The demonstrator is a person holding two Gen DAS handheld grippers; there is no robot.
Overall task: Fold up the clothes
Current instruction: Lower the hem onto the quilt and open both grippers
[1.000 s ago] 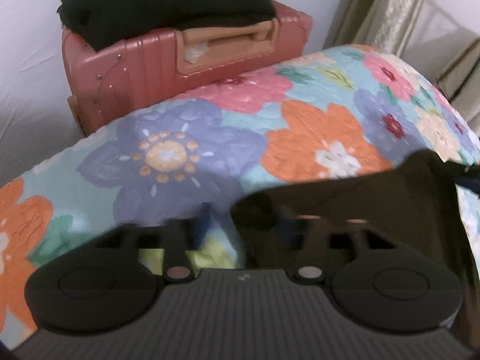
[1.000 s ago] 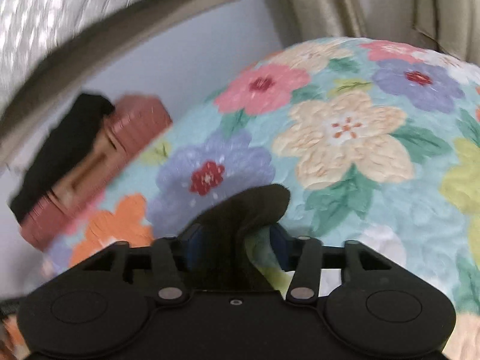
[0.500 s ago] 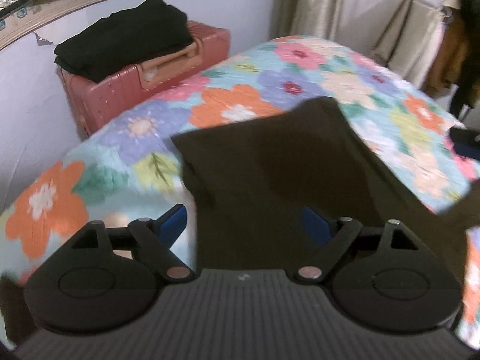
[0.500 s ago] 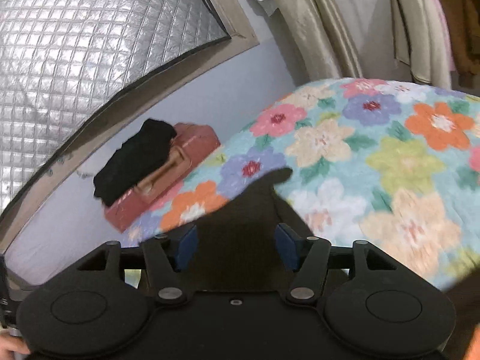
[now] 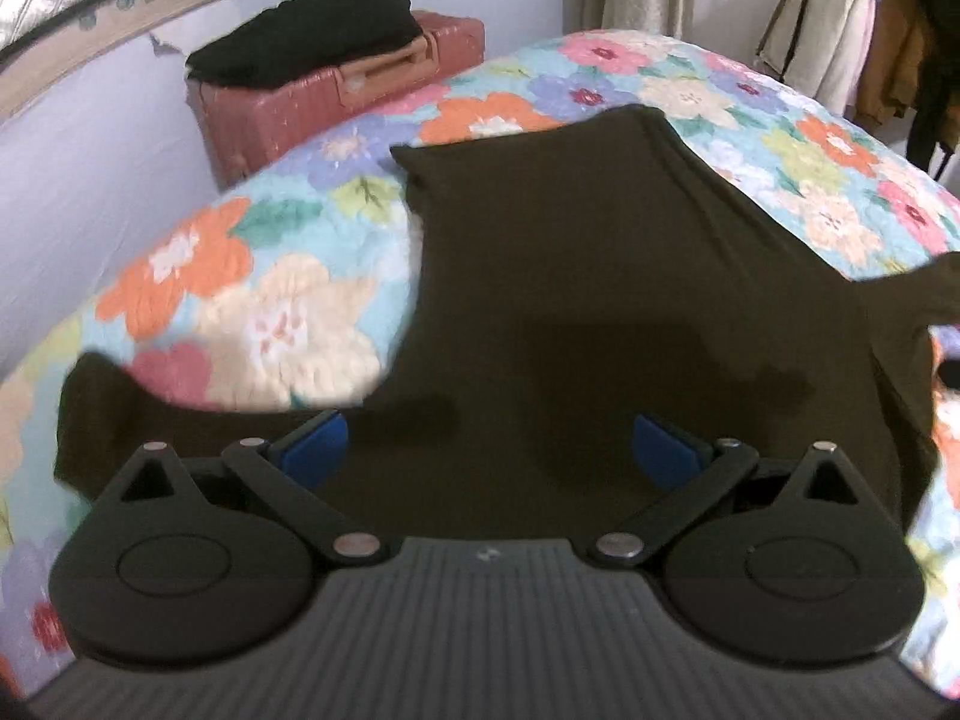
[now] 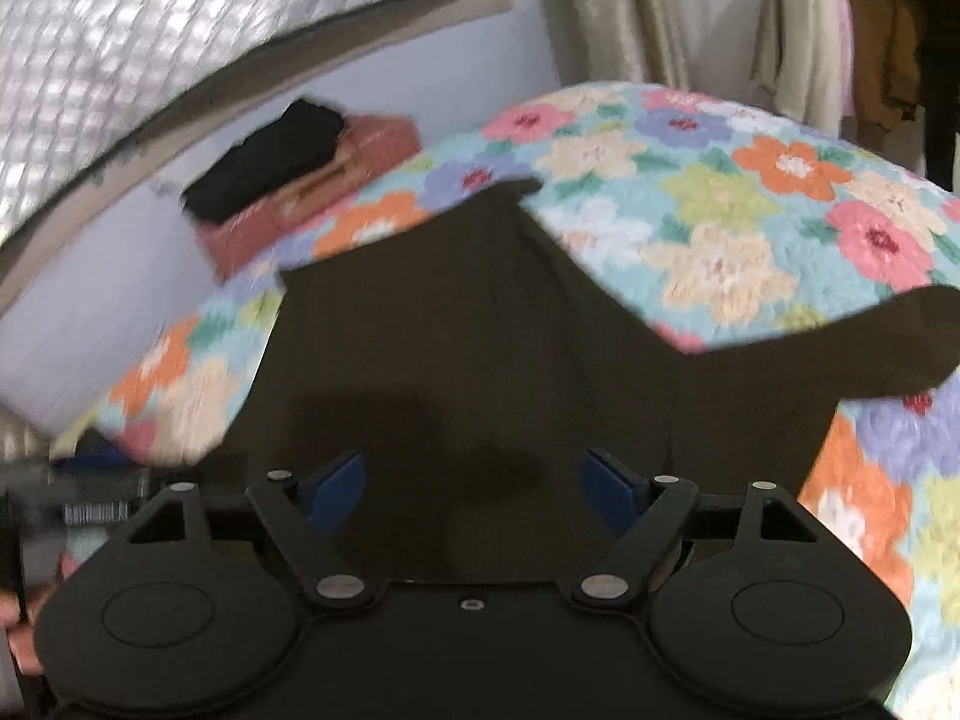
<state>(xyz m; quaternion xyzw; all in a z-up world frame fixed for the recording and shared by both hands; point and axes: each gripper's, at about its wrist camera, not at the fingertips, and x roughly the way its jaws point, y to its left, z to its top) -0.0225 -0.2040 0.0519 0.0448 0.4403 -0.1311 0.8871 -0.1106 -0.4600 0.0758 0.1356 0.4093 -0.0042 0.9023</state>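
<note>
A dark brown shirt (image 5: pixel 600 300) lies spread flat on the flowered bedspread (image 5: pixel 240 300), its hem towards the far end and a sleeve sticking out on each side. My left gripper (image 5: pixel 489 450) hovers over the near part of the shirt, jaws opening wide, blue pads apart and pressing on nothing. In the right wrist view the same shirt (image 6: pixel 456 348) fills the middle, with a sleeve (image 6: pixel 888 348) reaching right. My right gripper (image 6: pixel 474 492) is above its near part, jaws also opening, nothing pinched between the pads.
A pink suitcase (image 5: pixel 312 102) stands against the wall beyond the bed, with a folded black garment (image 5: pixel 312 30) on top. Clothes hang on a rack (image 5: pixel 852 48) at the far right, next to curtains. A quilted silver panel (image 6: pixel 180 30) covers the wall at upper left.
Both grippers let go of the shirt's cloth, opened wide and drew back and upward. The shirt now lies spread out on the bed, with far more of it in view.
</note>
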